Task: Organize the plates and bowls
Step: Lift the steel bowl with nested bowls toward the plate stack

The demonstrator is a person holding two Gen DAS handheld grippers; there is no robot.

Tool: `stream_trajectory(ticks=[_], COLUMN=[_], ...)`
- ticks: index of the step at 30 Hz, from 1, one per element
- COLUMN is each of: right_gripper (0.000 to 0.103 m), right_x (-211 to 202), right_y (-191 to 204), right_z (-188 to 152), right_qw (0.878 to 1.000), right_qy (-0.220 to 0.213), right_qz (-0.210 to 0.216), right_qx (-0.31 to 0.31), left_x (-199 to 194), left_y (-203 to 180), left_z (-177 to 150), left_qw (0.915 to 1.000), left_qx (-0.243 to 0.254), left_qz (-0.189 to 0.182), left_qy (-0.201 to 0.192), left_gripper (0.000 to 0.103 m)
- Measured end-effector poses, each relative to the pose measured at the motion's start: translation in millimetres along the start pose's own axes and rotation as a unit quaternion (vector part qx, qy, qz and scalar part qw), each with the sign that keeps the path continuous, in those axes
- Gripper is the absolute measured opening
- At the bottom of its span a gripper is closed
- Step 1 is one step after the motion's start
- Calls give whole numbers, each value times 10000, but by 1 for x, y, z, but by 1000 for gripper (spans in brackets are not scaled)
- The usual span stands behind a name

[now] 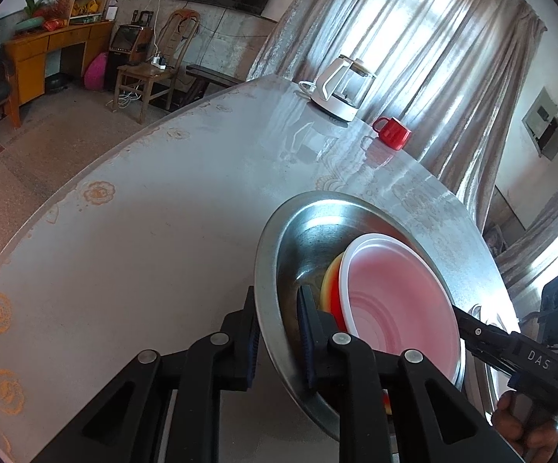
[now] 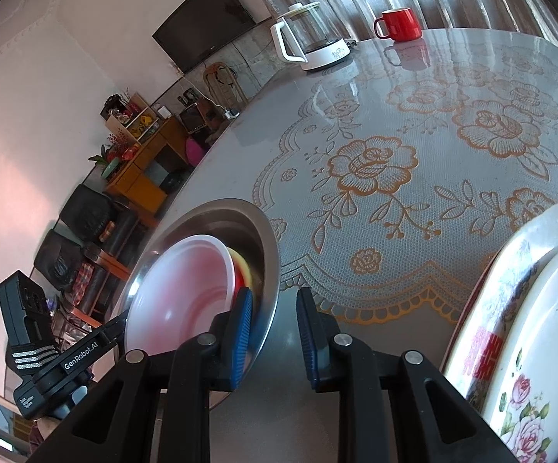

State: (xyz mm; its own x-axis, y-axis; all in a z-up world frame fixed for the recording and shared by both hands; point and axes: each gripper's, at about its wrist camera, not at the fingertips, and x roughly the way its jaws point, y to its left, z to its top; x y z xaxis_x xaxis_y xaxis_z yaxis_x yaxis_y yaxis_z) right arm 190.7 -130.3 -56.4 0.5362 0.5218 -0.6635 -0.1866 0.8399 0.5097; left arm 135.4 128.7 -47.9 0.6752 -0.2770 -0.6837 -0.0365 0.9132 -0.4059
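The left tool (image 1: pixel 277 341) stands narrowly parted with the rim of the wide shiny steel basin (image 1: pixel 279 231) between its 2 blue-padded fingers (image 1: pixel 306 332), 1 pad outside the wall and 1 inside; whether the pads press the metal cannot be told. The right tool (image 2: pixel 273 332) is likewise partly open and straddles the opposite rim of the same basin (image 2: pixel 269 270), its left pad inside close to the nested bowls and its right pad outside over the desk (image 2: pixel 356 115). Inside the basin sits a white plastic bowl with a pinkish interior (image 1: pixel 398 301), stacked on a red and yellow bowl (image 1: pixel 331 285) whose edge peeks out beneath it. The basin appears tilted, seen at a steep angle in both wrist views. To the right of the right tool lies a stack of white floral ceramic plates (image 2: pixel 510 366), just beside that tool and apart from the basin. Further across the grey, gold-flowered cloth of the desk stand a white and glass electric kettle (image 2: pixel 309 42) and a red mug (image 2: pixel 398 23), near each other and well apart from the basin.
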Motion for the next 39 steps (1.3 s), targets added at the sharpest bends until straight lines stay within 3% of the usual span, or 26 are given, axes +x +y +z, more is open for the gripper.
stream_trajectory(ticks=[10,13,18,24,39], right_gripper=[22,14,14,16,13], right_x=[-1,-2,-3,0,-9], right_y=[7,12,18,11,13], right_z=[-3,-4,-6,-5,-16], right_qw=[9998,9995,9988,9998,9996], right_qy=[-22,-25,-6,91,181], right_qz=[-125,-161,-246,3,-69], right_qx=[-142,-288,-422,-169,-209], left_x=[-6,-10,-16,-21,-39], left_y=[-5,-6,-4,-12,-16], left_z=[-3,-7,-12,-17,-30], left_qw=[9999,9997,9999,9991,9971], left_qx=[166,220,150,333,609], left_qz=[11,54,2,247,439], left_qy=[-6,-11,39,12,-121], left_gripper=[16,17,17,19,19])
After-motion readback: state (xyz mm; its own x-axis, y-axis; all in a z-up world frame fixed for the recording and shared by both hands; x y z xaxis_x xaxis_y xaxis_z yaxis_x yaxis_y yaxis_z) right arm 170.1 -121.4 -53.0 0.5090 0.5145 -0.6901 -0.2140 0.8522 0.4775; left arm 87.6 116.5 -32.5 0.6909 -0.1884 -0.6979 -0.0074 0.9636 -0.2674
